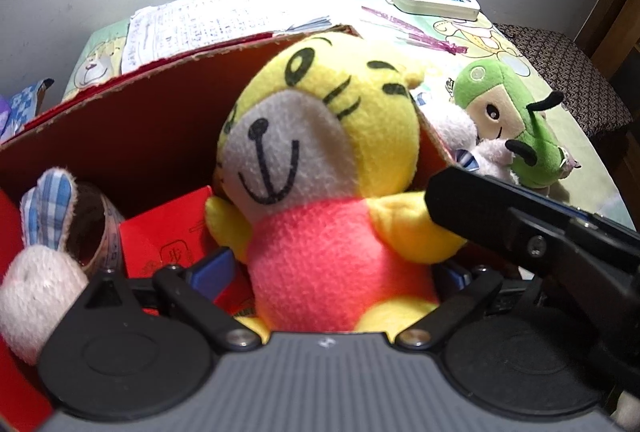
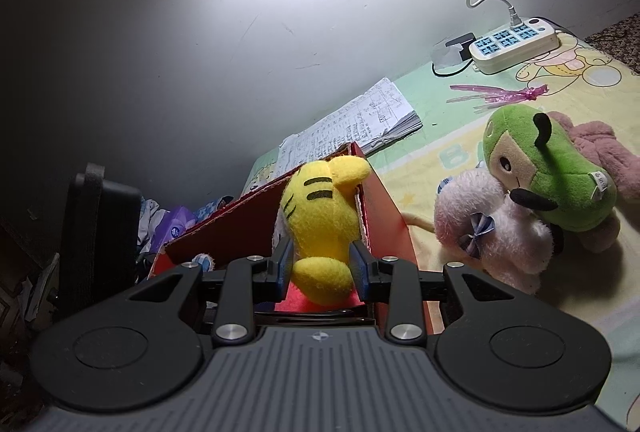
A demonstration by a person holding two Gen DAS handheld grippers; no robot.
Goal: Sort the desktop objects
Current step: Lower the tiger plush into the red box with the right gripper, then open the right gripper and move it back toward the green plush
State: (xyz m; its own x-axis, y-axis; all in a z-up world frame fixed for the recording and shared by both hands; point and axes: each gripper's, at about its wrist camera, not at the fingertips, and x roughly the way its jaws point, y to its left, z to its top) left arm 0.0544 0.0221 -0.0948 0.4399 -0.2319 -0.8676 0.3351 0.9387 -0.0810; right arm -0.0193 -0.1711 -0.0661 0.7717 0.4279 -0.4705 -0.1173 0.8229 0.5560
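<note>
A yellow tiger plush (image 1: 316, 160) in a pink shirt sits upright in the near right corner of a red cardboard box (image 1: 132, 120). My left gripper (image 1: 332, 272) stands open around its body, blue pads either side. My right gripper (image 2: 320, 264) is shut on the tiger plush's arm (image 2: 320, 272); its black finger shows in the left wrist view (image 1: 480, 208). The box (image 2: 384, 200) also holds a white rabbit plush (image 1: 36, 272), a tape roll (image 1: 96, 228) and a red packet (image 1: 168, 228).
On the cartoon tablecloth (image 2: 432, 152) right of the box lie a green plush (image 2: 552, 172), a white plush (image 2: 492, 228) and a pink plush (image 2: 600, 144). Behind are a notebook (image 2: 360, 124), a pink ribbon (image 2: 500, 94) and a power strip (image 2: 516, 44). A dark chair (image 2: 100, 232) stands left.
</note>
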